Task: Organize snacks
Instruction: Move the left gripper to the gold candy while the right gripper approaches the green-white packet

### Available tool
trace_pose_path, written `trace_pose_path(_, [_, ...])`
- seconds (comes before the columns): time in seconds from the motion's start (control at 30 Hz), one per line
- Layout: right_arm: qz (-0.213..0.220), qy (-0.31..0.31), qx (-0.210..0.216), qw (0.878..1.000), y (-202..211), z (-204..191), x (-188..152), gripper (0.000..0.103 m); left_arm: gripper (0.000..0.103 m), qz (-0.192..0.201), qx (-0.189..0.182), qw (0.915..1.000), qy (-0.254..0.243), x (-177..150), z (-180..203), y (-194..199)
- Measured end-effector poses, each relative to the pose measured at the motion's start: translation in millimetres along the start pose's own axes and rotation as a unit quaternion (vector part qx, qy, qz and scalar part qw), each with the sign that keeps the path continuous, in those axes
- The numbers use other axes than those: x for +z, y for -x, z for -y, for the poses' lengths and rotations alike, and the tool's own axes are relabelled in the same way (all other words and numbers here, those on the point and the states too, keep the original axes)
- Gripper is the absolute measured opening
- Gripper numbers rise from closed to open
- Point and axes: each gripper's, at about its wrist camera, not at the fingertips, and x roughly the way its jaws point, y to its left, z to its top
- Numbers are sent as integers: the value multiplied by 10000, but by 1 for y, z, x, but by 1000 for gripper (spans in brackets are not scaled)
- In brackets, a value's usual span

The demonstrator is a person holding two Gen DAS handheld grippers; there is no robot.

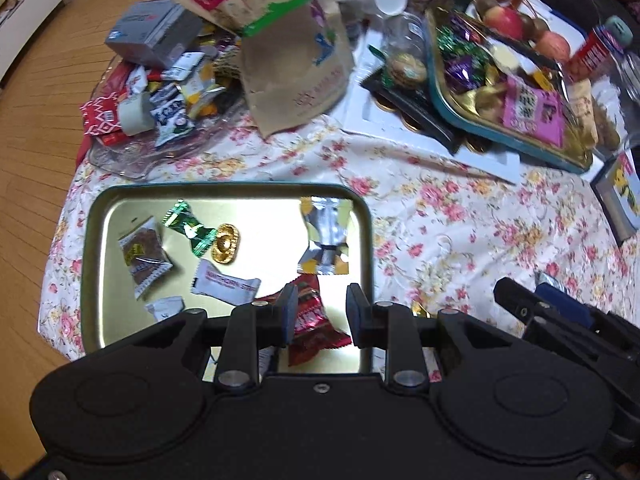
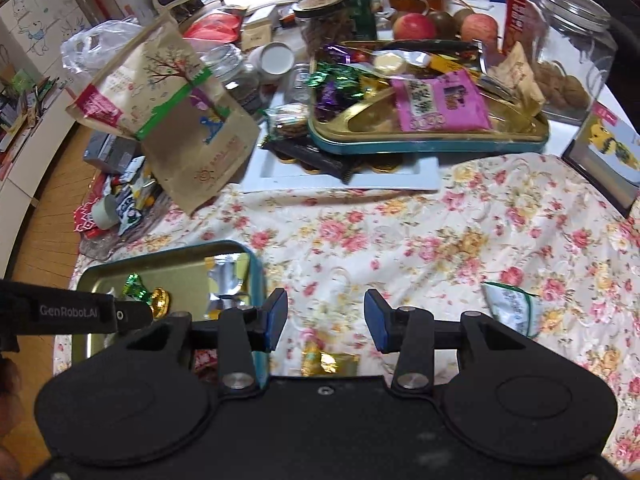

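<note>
Left gripper (image 1: 320,312) hangs over the gold tin tray (image 1: 92,280), jaws apart, a red snack packet (image 1: 316,328) lying between them (contact unclear). Right gripper (image 2: 326,320), jaws apart and empty, stands above a gold-wrapped candy (image 2: 330,362) on the floral tablecloth (image 2: 440,232).

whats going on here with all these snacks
A person is sorting snacks on a floral tablecloth with two hand-held grippers. The left hand-held gripper hangs over a metal tin tray of wrapped sweets, a red packet between its open jaws. The right hand-held gripper hangs open above a gold-wrapped candy on the cloth.
</note>
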Motion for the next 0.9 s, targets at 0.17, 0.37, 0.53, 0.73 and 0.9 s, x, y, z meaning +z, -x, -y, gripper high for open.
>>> trace_pose_path(0.17, [-46, -108, -100, 9999, 4, 23, -2, 45, 36, -275, -136, 9991, -291, -10, 26, -14])
trace_pose_path(0.37, [-58, -170, -210, 9996, 10, 43, -2, 45, 36, -467, -14, 9960, -756, -22, 59, -34])
trace_pose_path(0.53, [-98, -353, -262, 9990, 14, 61, -1, 45, 37, -480, -5, 9931, -1072, -27, 79, -50])
trace_pose_path(0.73, [-151, -611, -284, 9976, 18, 88, 0, 45, 37, -535, -134, 9916, -1166, -33, 92, -69])
trace_pose_path(0.9, [-100, -842, -284, 9960, 25, 106, 1, 45, 37, -530, -286, 9916, -1140, -37, 100, -77])
